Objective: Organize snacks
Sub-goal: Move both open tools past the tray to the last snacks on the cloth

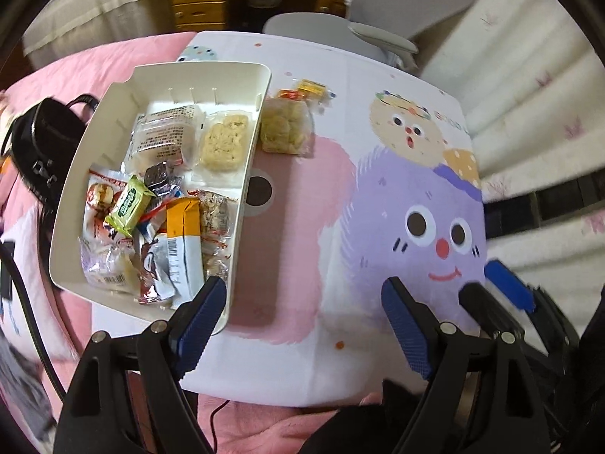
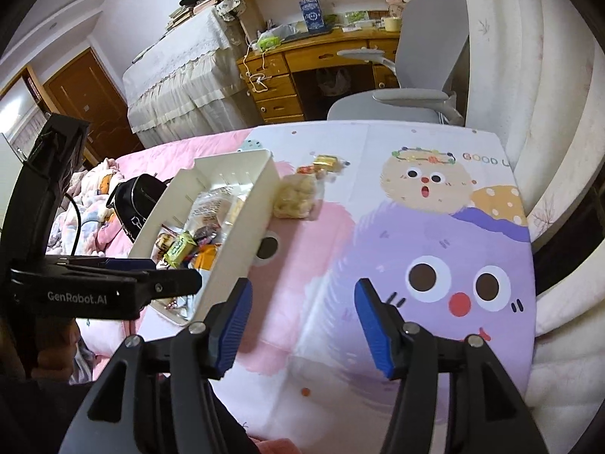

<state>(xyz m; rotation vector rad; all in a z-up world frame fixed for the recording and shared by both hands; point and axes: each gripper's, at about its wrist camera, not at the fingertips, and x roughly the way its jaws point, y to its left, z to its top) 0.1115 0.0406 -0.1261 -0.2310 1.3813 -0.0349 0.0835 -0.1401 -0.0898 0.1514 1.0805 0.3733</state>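
Observation:
A cream plastic bin [image 1: 242,189] [image 2: 242,242] sits at the left of a cartoon-printed table [image 1: 378,227] [image 2: 340,265] and holds several wrapped snacks, among them a green packet [image 1: 130,204] [image 2: 179,247] and an orange-white bar [image 1: 184,242]. On the table by the bin's far right corner lie a clear bag of pale cookies [image 1: 285,126] [image 2: 295,196] and small gold and red candies [image 1: 306,90] [image 2: 321,164]. My left gripper [image 1: 306,302] is open and empty at the bin's near corner; it also shows in the right wrist view [image 2: 189,282]. My right gripper [image 2: 302,302] is open and empty over the table's near part.
The table rests on a pink bedspread [image 1: 124,60] [image 2: 181,147]. A black bag [image 1: 45,136] [image 2: 136,196] lies left of the bin. A grey office chair [image 2: 412,79] and a wooden desk [image 2: 314,60] stand beyond the table. A white padded headboard [image 2: 548,113] lines the right.

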